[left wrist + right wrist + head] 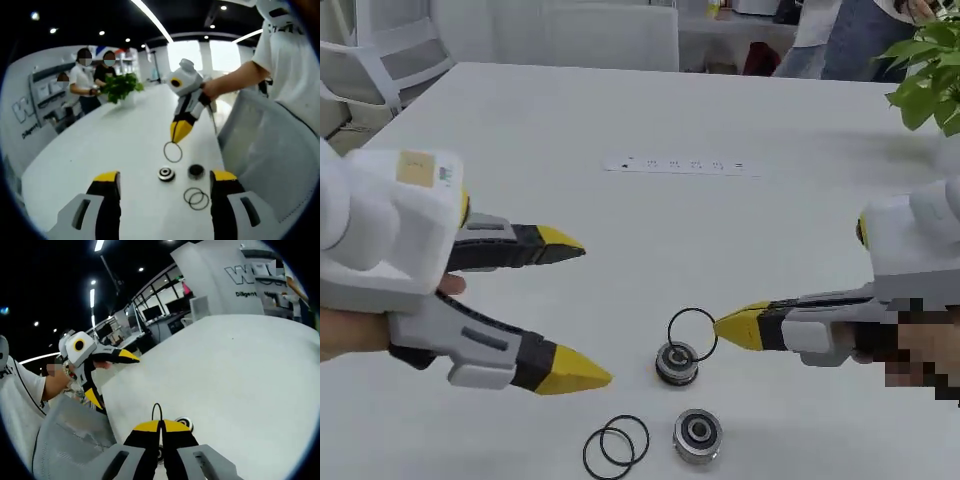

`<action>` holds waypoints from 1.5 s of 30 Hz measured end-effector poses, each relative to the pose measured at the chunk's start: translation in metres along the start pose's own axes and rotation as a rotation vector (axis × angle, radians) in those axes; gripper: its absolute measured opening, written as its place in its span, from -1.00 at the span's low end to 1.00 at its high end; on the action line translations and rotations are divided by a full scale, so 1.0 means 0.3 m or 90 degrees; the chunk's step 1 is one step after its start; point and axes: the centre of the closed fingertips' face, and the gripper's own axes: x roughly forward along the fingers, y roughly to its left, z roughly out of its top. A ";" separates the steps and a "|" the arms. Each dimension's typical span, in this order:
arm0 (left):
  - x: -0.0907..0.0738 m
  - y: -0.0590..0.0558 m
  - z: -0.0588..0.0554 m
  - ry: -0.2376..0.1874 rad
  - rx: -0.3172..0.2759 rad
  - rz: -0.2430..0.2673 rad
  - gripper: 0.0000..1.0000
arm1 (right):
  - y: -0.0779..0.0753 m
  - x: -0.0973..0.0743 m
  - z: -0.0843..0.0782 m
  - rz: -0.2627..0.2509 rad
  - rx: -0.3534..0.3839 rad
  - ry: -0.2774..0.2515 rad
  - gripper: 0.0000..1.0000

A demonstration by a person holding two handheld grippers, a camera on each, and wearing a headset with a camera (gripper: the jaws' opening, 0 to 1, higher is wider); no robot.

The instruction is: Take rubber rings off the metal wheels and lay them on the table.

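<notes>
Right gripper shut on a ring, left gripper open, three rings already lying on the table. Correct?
Not quite. Two rubber rings lie on the table, not three; the head view shows them overlapping. The rest holds: right gripper shut on a ring, left gripper open.

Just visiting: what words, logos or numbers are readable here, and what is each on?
"Diligent": white wall, right gripper view; the line's end is unreadable.
"W": big logo above it; remaining letters unclear.
Power strip markings: too small to read.
Tan sticker on the left gripper: blurred.
</notes>
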 end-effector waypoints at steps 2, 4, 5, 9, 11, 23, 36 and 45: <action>-0.023 0.003 -0.020 0.011 -0.003 0.013 0.58 | 0.010 -0.014 0.011 0.004 0.001 -0.008 -1.00; -0.047 -0.007 -0.038 0.019 -0.012 0.018 0.65 | 0.025 -0.029 0.025 0.006 -0.003 -0.014 -1.00; -0.063 -0.011 -0.047 0.021 -0.015 0.025 0.67 | 0.035 -0.038 0.031 0.008 -0.007 -0.016 -1.00; -0.111 -0.014 -0.073 0.019 -0.041 0.049 0.71 | 0.064 -0.055 0.043 0.012 -0.025 -0.015 -1.00; -0.139 -0.017 -0.090 0.019 -0.054 0.065 0.73 | 0.080 -0.061 0.049 0.014 -0.037 -0.012 -1.00; -0.285 -0.054 -0.204 0.035 -0.124 0.147 0.77 | 0.190 -0.049 0.075 0.053 -0.096 0.006 -1.00; -0.345 -0.118 -0.263 0.025 -0.185 0.198 0.76 | 0.262 0.060 0.031 0.090 -0.153 0.053 -1.00; -0.399 -0.122 -0.290 0.009 -0.215 0.224 0.71 | 0.282 0.135 -0.021 0.112 -0.170 0.094 -1.00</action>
